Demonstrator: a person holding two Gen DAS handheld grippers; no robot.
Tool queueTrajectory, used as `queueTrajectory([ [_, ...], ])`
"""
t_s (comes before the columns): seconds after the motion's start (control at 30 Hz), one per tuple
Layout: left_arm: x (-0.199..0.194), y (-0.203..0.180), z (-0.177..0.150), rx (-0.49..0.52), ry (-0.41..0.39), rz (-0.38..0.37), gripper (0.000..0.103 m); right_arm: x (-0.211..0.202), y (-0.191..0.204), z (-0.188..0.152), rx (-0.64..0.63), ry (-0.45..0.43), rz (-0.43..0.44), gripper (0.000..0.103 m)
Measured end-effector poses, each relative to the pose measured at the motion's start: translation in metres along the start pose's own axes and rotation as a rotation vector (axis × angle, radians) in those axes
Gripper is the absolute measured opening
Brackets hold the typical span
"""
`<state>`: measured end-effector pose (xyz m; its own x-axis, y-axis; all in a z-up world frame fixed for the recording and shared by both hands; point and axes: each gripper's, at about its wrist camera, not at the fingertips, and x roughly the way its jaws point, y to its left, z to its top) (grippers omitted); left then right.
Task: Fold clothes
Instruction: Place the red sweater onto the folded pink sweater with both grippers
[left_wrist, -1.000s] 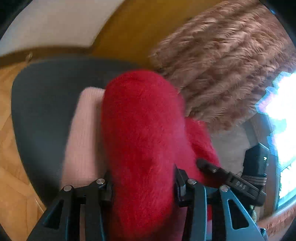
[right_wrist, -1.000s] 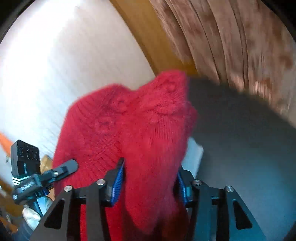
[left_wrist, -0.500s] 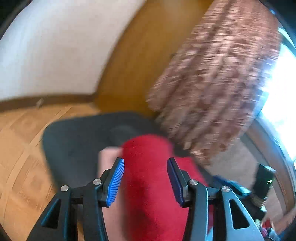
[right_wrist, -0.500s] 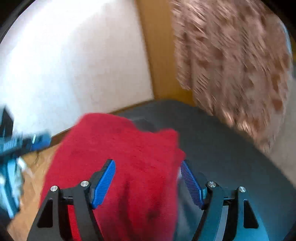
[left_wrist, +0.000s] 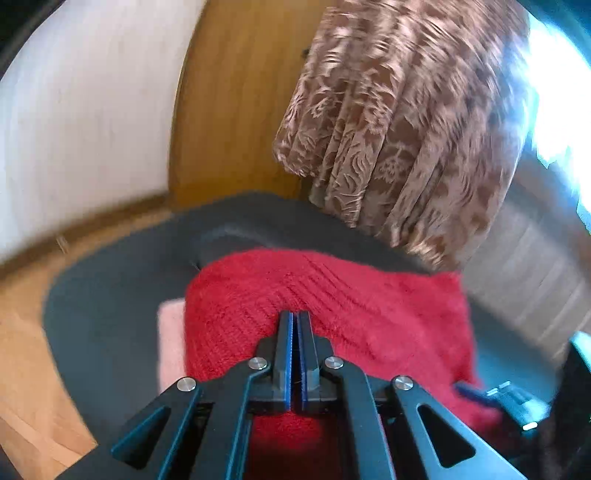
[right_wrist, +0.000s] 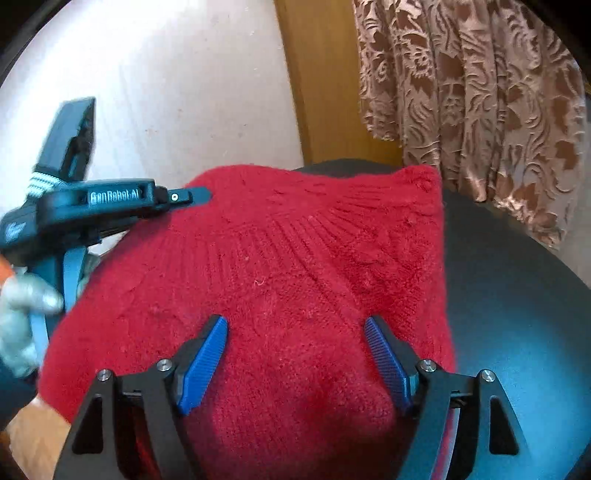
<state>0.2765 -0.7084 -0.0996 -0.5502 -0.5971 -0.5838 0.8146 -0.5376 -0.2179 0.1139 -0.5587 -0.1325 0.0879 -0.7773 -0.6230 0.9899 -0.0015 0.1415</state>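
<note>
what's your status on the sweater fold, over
Left gripper shut, empty. Right gripper opening, pads off red sweater. Sweater lies on dark seat. Nothing blocking.

Two folded knits — one red sweater (right_wrist: 295, 266), one pink garment (left_wrist: 170, 343) — one dark seat (left_wrist: 110, 295), one curtain (right_wrist: 480, 110).

This is a lived-in room of a home. A brown lace curtain (right_wrist: 476, 110) with a leaf pattern hangs in folds, bright window light showing at its far side in the left wrist view. Just beside the curtain runs a wooden door frame (right_wrist: 317, 81), then a white wall (right_wrist: 177, 88). Below the curtain stands a dark upholstered chair seat (left_wrist: 110, 295) on wood parquet floor (left_wrist: 26, 369), with a brown skirting board (left_wrist: 92, 225) along the wall's foot.
</note>
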Motion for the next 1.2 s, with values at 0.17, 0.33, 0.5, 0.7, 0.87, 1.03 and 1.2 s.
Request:
queueTrajectory([
  [0.17,-0.032,0.011,0.008,-0.091,0.013,-0.035,0.008,0.005,-0.003,0.004,-0.010,0.011,-0.033,0.077],
  [0.33,-0.098,-0.023,0.014,0.043,-0.044,0.188,0.048,-0.016,0.009,0.037,0.029,0.046,-0.043,0.077],
  [0.5,-0.157,-0.039,-0.007,0.089,-0.072,0.376,0.054,-0.060,0.032,0.045,0.049,-0.002,-0.099,0.085],
  [0.7,-0.198,-0.049,-0.034,0.073,0.060,0.452,0.053,-0.094,0.070,0.037,-0.030,-0.007,-0.181,0.091],
  [0.87,-0.254,-0.056,-0.051,0.058,-0.098,0.488,0.052,-0.122,0.102,0.014,-0.077,-0.035,-0.174,0.091],
  [1.03,-0.271,-0.045,-0.054,-0.059,-0.121,0.415,0.052,-0.143,0.126,-0.004,-0.116,-0.058,-0.172,0.092],
  [1.2,-0.275,-0.043,-0.055,-0.120,-0.120,0.327,0.052,-0.156,0.141,-0.018,-0.154,-0.060,-0.190,0.092],
])
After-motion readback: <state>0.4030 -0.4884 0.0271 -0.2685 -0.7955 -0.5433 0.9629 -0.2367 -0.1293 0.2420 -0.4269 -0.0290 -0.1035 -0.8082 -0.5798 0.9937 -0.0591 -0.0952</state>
